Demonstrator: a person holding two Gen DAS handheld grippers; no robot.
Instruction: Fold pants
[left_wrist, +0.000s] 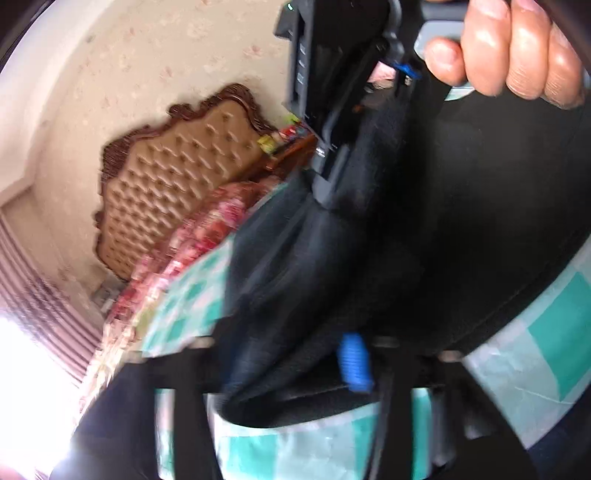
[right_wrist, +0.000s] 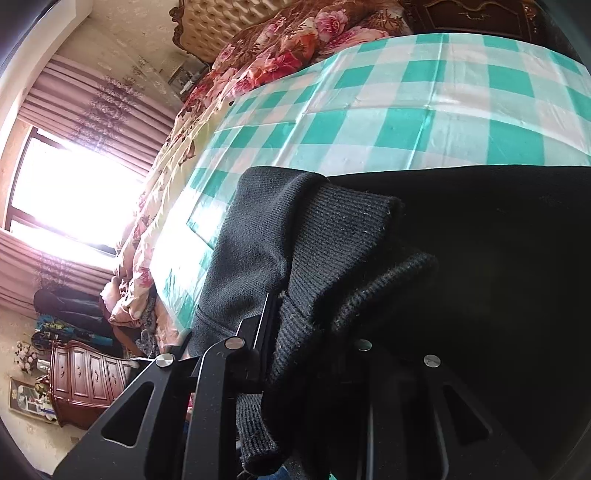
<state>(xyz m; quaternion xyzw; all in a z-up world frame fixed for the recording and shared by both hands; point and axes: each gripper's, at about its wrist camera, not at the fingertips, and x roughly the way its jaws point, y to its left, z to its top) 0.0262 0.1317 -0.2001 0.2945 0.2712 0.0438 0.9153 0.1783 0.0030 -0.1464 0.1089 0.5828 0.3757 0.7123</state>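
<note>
The dark pants (left_wrist: 424, 229) hang in folds over the green-and-white checked cloth (left_wrist: 546, 332). My left gripper (left_wrist: 295, 373) is shut on the pants; bunched fabric runs between its blurred fingers beside a blue pad (left_wrist: 354, 362). In the left wrist view the right gripper (left_wrist: 328, 173) points down from the top, held by a hand (left_wrist: 517, 48), pinching the fabric. In the right wrist view my right gripper (right_wrist: 306, 332) is shut on a ribbed knit edge of the pants (right_wrist: 332, 236), which cover the lower right of the checked cloth (right_wrist: 406, 110).
A floral quilt (right_wrist: 280, 48) lies at the head of the bed below a tufted headboard (left_wrist: 177, 181). A bright window (right_wrist: 74, 192) with pink curtains is at left. A wooden dresser (right_wrist: 88, 380) stands beside the bed.
</note>
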